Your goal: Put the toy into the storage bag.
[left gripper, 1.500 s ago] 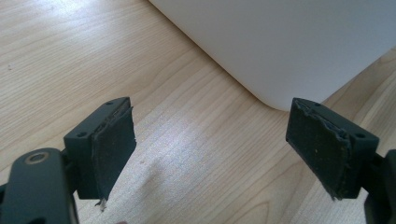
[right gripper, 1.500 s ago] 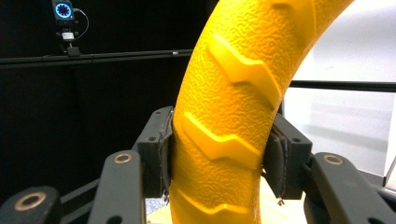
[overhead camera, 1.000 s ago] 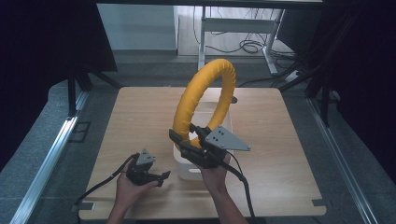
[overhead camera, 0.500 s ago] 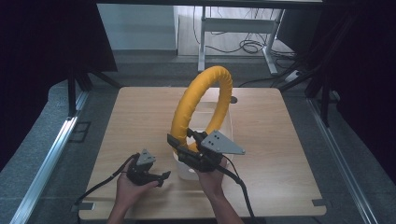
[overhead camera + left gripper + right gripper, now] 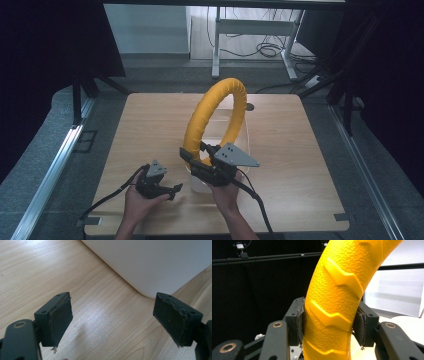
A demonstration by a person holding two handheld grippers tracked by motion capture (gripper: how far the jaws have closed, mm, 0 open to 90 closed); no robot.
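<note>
— Yellow ring [image 5: 216, 120], where's it sitting?

— Upright over the middle of the wooden table [image 5: 310, 165], lifted by its near end. The right gripper [image 5: 196, 161] has it; in the right gripper view both pads press against the ridged yellow ring [image 5: 337, 297], one on each side, jaws closed snug on it.

— And the left gripper [image 5: 175, 189]?

— Low over the near left of the table, jaws spread wide with nothing between them. In the left gripper view its pads [image 5: 60, 317] frame bare wood, and the rounded corner of a white container [image 5: 150, 262] lies just beyond the tips.

— Room around it?

— Plenty. The tabletop left of the ring and along the right side is open wood up to the edges. The white container [image 5: 200, 182] sits under the right gripper, near the front edge.
</note>
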